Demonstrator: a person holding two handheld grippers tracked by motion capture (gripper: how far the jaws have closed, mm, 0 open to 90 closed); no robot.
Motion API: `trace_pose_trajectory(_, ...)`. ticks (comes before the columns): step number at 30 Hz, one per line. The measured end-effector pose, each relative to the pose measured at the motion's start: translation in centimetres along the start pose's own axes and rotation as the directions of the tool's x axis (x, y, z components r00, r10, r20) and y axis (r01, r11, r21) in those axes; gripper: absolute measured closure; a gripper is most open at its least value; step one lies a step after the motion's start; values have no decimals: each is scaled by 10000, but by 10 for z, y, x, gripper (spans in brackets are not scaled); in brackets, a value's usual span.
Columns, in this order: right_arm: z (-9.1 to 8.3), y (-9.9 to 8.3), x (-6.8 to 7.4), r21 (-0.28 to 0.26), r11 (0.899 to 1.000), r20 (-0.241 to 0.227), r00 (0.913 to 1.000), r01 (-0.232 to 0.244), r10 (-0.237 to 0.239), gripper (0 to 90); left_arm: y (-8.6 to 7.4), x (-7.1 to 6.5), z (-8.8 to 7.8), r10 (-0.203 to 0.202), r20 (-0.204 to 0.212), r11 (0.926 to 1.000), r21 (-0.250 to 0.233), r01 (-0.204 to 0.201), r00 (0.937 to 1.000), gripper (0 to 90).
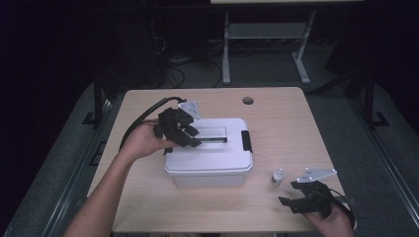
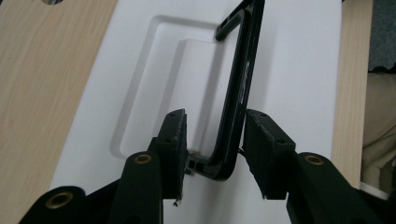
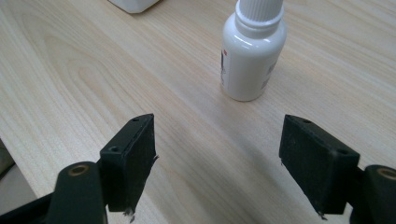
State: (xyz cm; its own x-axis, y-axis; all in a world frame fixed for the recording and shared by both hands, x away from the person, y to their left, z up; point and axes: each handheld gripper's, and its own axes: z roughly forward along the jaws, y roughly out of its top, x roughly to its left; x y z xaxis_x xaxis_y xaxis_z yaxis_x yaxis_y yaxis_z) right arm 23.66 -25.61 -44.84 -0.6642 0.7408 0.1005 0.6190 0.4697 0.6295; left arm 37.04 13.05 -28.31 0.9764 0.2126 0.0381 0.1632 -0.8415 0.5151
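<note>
A white plastic box [image 1: 208,158] with a black latch [image 1: 246,140] stands in the middle of the table. Its black carry handle [image 2: 236,93] is tipped up out of the recess in the lid [image 2: 140,84]. My left gripper [image 1: 190,139] reaches over the lid from the left, and its pads [image 2: 176,135] sit against both sides of the handle's near corner. A small white dropper bottle [image 3: 252,51] stands upright on the table just right of the box. My right gripper [image 3: 217,158] hovers open a little short of the bottle [image 1: 277,177], with nothing between its fingers.
The wooden table [image 1: 286,123] has a round cable hole [image 1: 248,100] at the back. A desk frame [image 1: 267,44] stands on the floor beyond the table. The person's forearms come in from the bottom edge.
</note>
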Motion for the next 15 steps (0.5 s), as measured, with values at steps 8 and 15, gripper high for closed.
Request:
trace_pose_trajectory(8, 1, 2, 2, 39, 10000, 72, 9999, 89, -89, 265, 6, 9, 0, 76, 249, 9999, 66, -78, 9997, 639)
trace_pose_trajectory(15, -1, 2, 1, 55, 9999, 135, 9998, 125, -125, 265, 15, 16, 5, -8, 621, 9999, 172, -3, 9981, 678)
